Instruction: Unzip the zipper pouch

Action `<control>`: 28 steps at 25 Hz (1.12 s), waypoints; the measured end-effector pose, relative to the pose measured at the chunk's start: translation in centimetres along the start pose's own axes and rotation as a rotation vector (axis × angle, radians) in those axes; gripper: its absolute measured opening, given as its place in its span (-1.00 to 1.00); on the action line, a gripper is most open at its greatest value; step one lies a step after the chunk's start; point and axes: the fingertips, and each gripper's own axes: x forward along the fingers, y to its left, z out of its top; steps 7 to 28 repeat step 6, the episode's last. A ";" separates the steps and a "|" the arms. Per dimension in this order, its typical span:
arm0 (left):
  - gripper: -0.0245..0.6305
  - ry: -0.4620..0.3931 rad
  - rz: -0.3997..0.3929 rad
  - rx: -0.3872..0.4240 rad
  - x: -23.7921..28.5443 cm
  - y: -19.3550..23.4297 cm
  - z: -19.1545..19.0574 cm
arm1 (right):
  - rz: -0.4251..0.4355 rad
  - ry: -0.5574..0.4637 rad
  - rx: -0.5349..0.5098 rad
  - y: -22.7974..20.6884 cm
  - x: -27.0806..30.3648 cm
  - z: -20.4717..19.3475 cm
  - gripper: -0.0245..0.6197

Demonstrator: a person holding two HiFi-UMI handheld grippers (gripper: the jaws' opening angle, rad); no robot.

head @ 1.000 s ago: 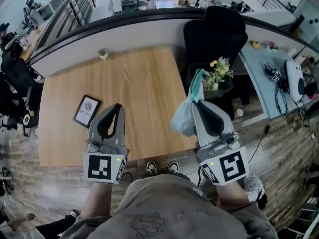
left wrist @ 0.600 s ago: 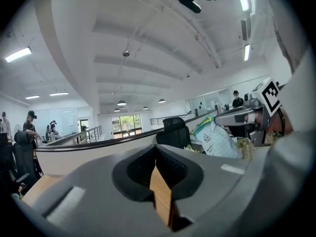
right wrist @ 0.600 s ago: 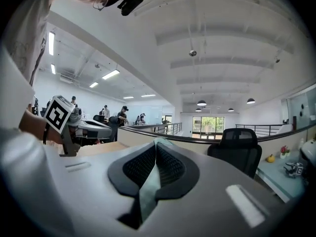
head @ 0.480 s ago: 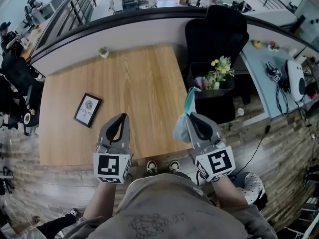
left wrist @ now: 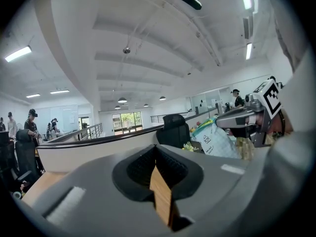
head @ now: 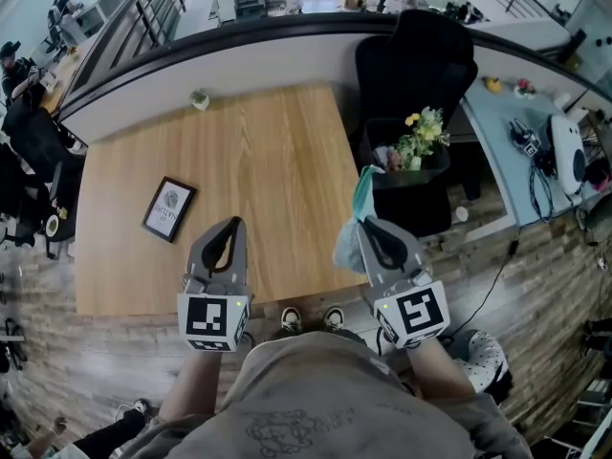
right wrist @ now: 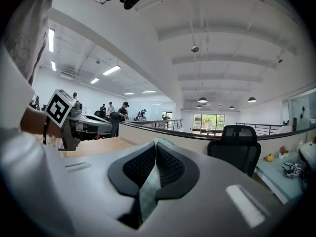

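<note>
Left gripper (head: pixel 231 224): jaws pressed together with nothing in them (only table wood shows through the slit). It sits lower left of centre, over the table's near edge.
Right gripper (head: pixel 364 222): jaws clamped on the teal top edge of the zipper pouch (head: pixel 348 245), lower right of centre.
Zipper pouch: pale blue, bunched and hanging from the right gripper's tips at the near right corner of the table (head: pixel 268 161), well apart from the left gripper. Whether it touches the wood cannot be told.
Change since a second ago: both grippers now sit lower in the frame, closer to the person's body. The pouch's top then overlapped the flowers (head: pixel 422 137) and now lies below them.
Change over the last half second: almost none.
Table: the picture frame (head: pixel 168 209) lies unmoved at centre left.
</note>
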 end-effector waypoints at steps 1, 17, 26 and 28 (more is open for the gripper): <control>-0.93 -0.001 -0.001 -0.001 -0.1 -0.1 0.0 | 0.001 0.000 0.001 0.0 0.0 0.0 -0.88; -0.93 0.001 -0.009 -0.006 -0.4 -0.3 -0.2 | 0.003 0.001 0.005 0.3 -0.3 -0.1 -0.88; -0.93 0.001 -0.009 -0.006 -0.4 -0.3 -0.2 | 0.003 0.001 0.005 0.3 -0.3 -0.1 -0.88; -0.93 0.001 -0.009 -0.006 -0.4 -0.3 -0.2 | 0.003 0.001 0.005 0.3 -0.3 -0.1 -0.88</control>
